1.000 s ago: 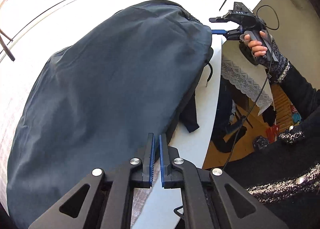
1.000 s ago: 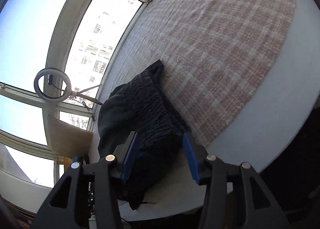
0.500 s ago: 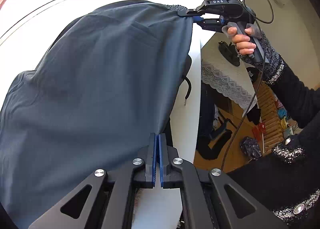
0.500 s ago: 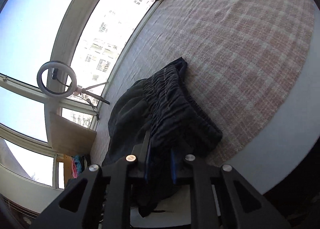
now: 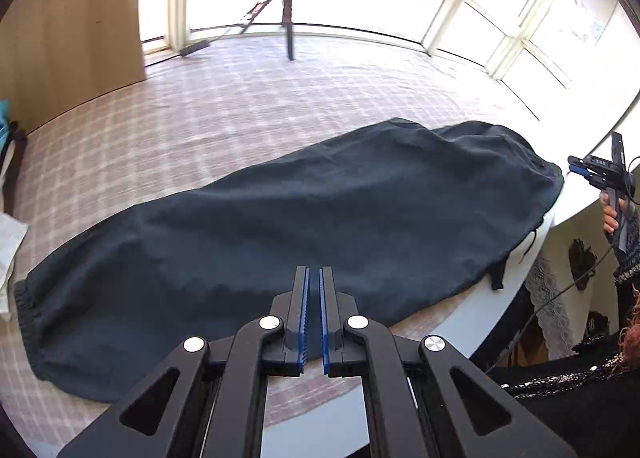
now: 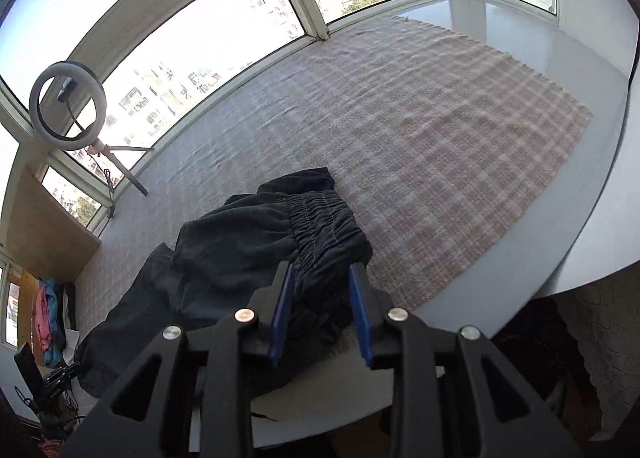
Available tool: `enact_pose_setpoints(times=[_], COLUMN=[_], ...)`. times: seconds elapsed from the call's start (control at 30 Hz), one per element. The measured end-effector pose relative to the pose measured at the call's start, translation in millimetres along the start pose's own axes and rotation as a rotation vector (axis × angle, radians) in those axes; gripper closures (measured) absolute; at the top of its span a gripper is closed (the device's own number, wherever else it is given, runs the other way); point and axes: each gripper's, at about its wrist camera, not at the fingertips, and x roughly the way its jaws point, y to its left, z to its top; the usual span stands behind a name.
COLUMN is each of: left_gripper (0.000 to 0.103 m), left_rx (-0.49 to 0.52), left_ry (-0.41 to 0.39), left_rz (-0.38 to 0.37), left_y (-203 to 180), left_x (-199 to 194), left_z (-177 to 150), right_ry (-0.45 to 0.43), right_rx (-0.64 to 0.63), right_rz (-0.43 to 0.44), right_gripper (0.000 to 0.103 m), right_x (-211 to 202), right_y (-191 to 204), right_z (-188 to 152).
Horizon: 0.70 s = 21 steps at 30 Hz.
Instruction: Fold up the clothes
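We have just laid the dark trousers point(image 5: 304, 226) down flat: half a second ago they hung lifted between our two claws, and now they stretch across the middle of the left wrist view, cuff at lower left, waistband at right, on the checked cloth point(image 5: 224, 114) covering the bench point(image 5: 456, 330). Our left claw point(image 5: 313, 322) has its pads nearly pressed together with a thin gap; fabric shows through that gap, but we cannot tell whether it is pinched. Our right claw point(image 6: 322, 310), clamped on the gathered waistband point(image 6: 324, 226) a moment ago, now stands spread with the waistband lying loose between its fingers. So the spreading step looks done, and we judge the next job is to smooth the legs and take a fresh grip for the first fold. A ring light point(image 6: 67, 105) stands at upper left of the right view.
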Motion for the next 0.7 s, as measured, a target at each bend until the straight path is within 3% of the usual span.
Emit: enact_pose_setpoints(times=[0.1, 0.17, 0.23, 0.3, 0.37, 0.57, 0.7], left_gripper=[0.1, 0.1, 0.098, 0.093, 0.093, 0.093, 0.086], left_rx=[-0.189, -0.265, -0.309, -0.352, -0.34, -0.233, -0.194], left_ry=[-0.008, -0.022, -0.036, -0.05, -0.062, -0.042, -0.044], left_rz=[0.159, 0.213, 0.204, 0.191, 0.168, 0.106, 0.118], left_y=[98, 146, 176, 206, 220, 234, 242], left_x=[-15, -18, -16, -14, -5, 32, 53], left_z=[-38, -60, -65, -69, -67, -56, -44], right_ry=[-0.042, -0.057, -0.089, -0.081, -0.045, 0.036, 0.078], right_rx=[-0.058, -0.114, -0.174, -0.195, -0.21, -0.369, -0.48], right_rz=[0.048, 0.002, -0.084, -0.058, 0.008, 0.101, 0.108], right_gripper=[0.075, 0.075, 0.075, 0.075, 0.075, 0.075, 0.075], right_x=[-8, -9, -10, -9, -3, 19, 40], right_y=[49, 86, 120, 150, 182, 301, 364], right_z=[5, 7, 5, 2, -5, -45, -72])
